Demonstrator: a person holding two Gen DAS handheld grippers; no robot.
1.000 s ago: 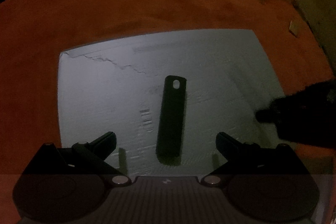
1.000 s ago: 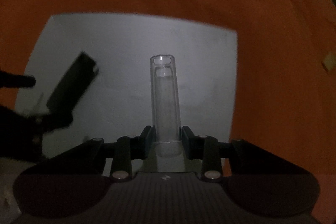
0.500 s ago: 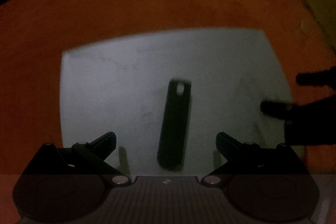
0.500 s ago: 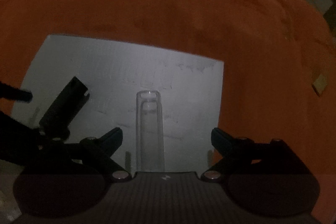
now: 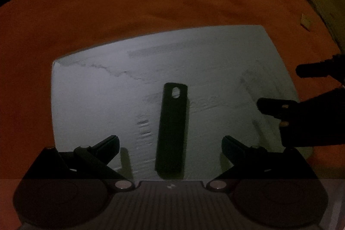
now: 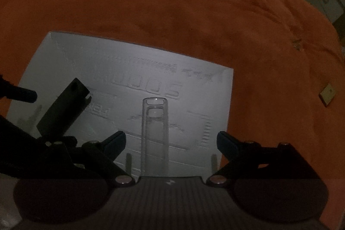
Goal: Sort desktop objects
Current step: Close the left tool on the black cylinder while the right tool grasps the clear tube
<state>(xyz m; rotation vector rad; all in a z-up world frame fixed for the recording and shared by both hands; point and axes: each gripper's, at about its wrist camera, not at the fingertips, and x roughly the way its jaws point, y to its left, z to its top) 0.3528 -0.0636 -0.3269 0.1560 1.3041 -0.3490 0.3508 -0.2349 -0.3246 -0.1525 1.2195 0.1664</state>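
A flat black bar with a hole at its far end lies on a white foam board, straight ahead between the fingers of my open left gripper. It also shows at the left of the right wrist view. A clear plastic tube lies on the same board, between the fingers of my open right gripper, not held. The right gripper's dark fingers show at the right edge of the left wrist view.
The board lies on an orange cloth that covers the table. A small tan block lies on the cloth to the right, also in the left wrist view. Dark room furniture stands beyond the table.
My right gripper opened and let go of the clear tube, which now lies on the board, and drew back a little. The left gripper stayed open over the black bar.
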